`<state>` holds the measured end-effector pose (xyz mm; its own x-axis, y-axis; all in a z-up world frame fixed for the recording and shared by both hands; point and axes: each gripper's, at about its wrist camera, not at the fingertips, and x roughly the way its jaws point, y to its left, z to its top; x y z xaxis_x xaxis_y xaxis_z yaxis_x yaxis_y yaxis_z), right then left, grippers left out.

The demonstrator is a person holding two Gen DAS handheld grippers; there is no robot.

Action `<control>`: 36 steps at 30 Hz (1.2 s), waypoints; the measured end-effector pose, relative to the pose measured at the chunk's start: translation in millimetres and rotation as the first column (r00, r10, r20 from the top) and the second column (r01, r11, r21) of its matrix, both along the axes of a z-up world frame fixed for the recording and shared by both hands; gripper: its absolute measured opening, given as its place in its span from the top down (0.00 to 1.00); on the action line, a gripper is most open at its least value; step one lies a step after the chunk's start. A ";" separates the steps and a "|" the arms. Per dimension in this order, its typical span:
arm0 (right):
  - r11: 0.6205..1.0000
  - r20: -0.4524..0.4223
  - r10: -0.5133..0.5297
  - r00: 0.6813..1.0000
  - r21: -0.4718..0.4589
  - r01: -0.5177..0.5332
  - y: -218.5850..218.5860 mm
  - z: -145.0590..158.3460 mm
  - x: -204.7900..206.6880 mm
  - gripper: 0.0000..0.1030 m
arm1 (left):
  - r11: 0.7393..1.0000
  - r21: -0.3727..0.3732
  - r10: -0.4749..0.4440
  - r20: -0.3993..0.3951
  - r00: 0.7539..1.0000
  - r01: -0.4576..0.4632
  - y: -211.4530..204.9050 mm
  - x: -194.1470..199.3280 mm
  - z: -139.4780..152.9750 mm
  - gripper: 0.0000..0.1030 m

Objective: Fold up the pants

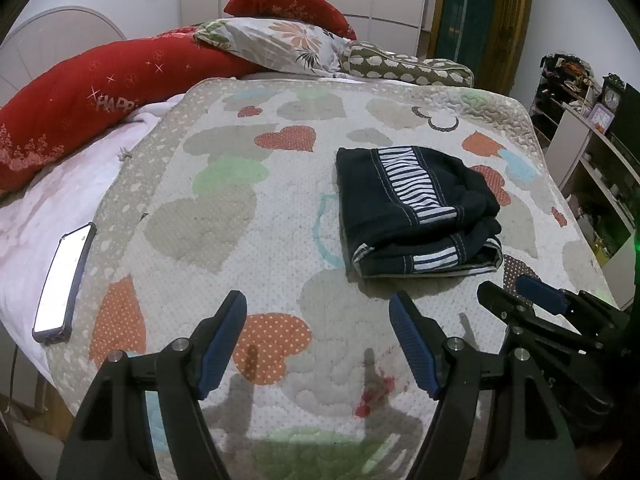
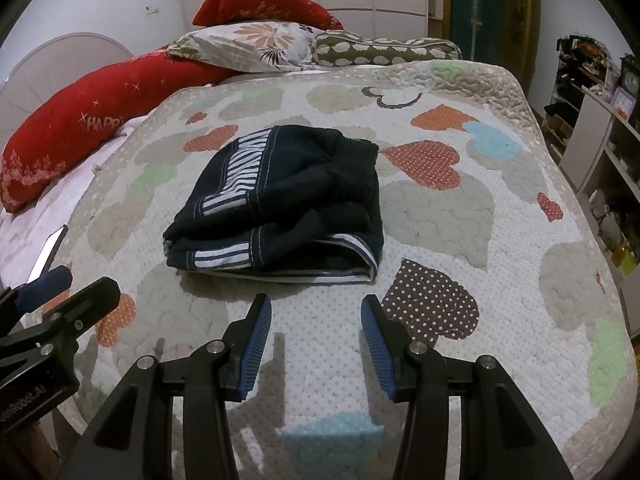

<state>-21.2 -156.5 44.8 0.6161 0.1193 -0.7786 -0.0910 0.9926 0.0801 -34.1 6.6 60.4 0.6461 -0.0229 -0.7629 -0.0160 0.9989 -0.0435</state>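
Observation:
Dark navy pants (image 1: 416, 212) with a white striped side band lie folded in a compact stack on the heart-patterned quilt (image 1: 240, 216). In the right wrist view the folded pants (image 2: 288, 208) sit just beyond my fingertips. My left gripper (image 1: 318, 312) is open and empty, above the quilt, near and to the left of the stack. My right gripper (image 2: 316, 316) is open and empty, hovering just in front of the stack's near edge. The right gripper also shows at the right edge of the left wrist view (image 1: 520, 292); the left gripper shows at the left of the right wrist view (image 2: 64, 284).
A phone (image 1: 64, 280) lies on the white sheet at the bed's left edge. Red pillows (image 1: 92, 92), a floral pillow (image 1: 276, 40) and a cloud-print bolster (image 1: 404, 66) line the headboard end. Shelves (image 1: 592, 152) stand to the right of the bed.

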 end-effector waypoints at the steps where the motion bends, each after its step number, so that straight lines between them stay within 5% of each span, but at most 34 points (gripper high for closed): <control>1: 1.000 0.000 0.000 1.000 0.000 0.000 0.9 0.1 -0.4 0.51 | 1.000 0.000 0.001 0.004 1.000 -0.001 -0.1 -0.4 0.0 0.29; 8: 1.000 0.002 0.006 1.000 -0.006 -0.006 1.4 -1.7 -2.1 0.51 | 1.000 0.001 0.020 0.103 0.994 -0.021 2.8 -11.3 12.7 0.28; 11: 1.000 0.015 0.018 1.000 -0.015 -0.018 3.5 -1.3 -5.5 0.50 | 0.999 0.031 0.027 0.166 0.986 -0.032 1.2 -17.0 25.6 0.04; 14: 0.999 0.031 0.031 0.999 -0.028 -0.030 8.3 0.5 -9.1 0.48 | 0.998 0.066 -0.003 0.227 0.974 -0.012 -3.8 -23.3 38.5 0.00; 24: 0.998 0.051 0.037 0.998 -0.045 -0.035 14.1 3.1 -15.0 0.45 | 0.999 -0.030 -0.019 0.091 0.996 0.022 -0.5 -11.8 19.1 0.00; 36: 0.994 0.030 -0.008 1.000 -0.106 0.011 12.9 -4.5 -8.9 0.43 | 0.999 -0.048 0.018 0.014 1.000 -0.017 7.4 2.2 -10.4 0.00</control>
<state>-30.1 -143.6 40.3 0.6396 0.0310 -0.7681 -0.0820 0.9962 -0.0280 -31.8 14.1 50.0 0.6575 -0.0474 -0.7520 -0.0327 0.9953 -0.0914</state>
